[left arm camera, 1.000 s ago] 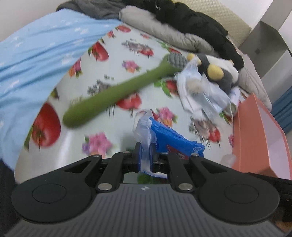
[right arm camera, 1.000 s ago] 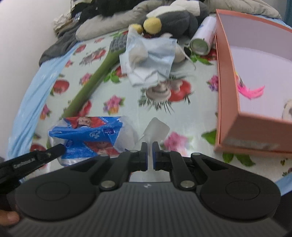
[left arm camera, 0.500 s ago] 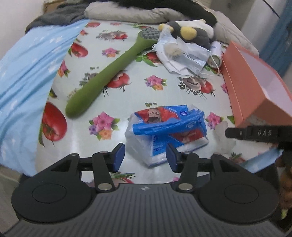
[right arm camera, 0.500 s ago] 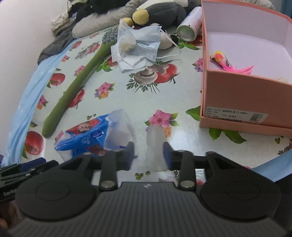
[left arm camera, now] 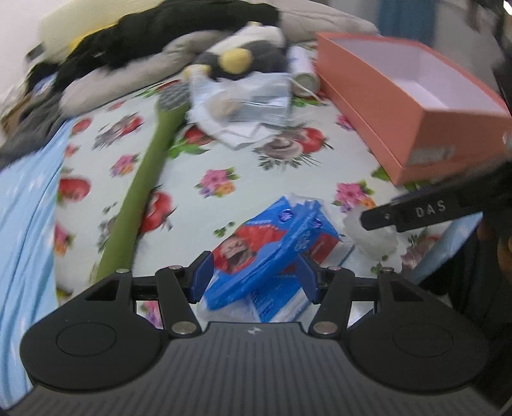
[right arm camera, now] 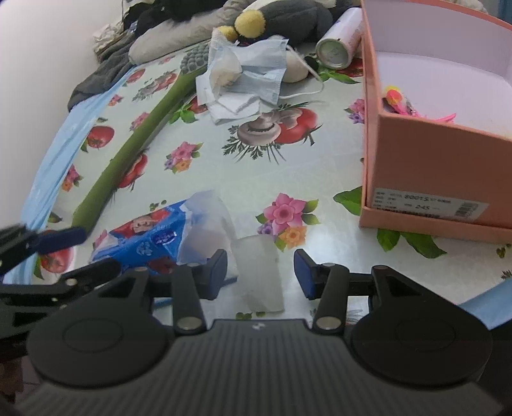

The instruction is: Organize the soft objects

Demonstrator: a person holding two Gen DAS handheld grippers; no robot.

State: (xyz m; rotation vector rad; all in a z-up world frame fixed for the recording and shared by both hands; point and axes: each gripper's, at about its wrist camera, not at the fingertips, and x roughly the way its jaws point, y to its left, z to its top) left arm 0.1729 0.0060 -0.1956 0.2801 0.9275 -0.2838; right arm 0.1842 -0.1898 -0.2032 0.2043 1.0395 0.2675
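left gripper (left arm camera: 254, 276) jaws just opened around tissue pack (left arm camera: 275, 246), right gripper (right arm camera: 260, 273) jaws likewise, unloaded

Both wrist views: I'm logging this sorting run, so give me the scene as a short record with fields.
surface: floral tablecloth
left gripper: open, jaws just opened, astride the tissue pack
right gripper: open, jaws just opened, a clear wrapper between them, not pressed
box: open, pink item inside
far end: plush toy, face mask, can
green stick: lies left of the mask
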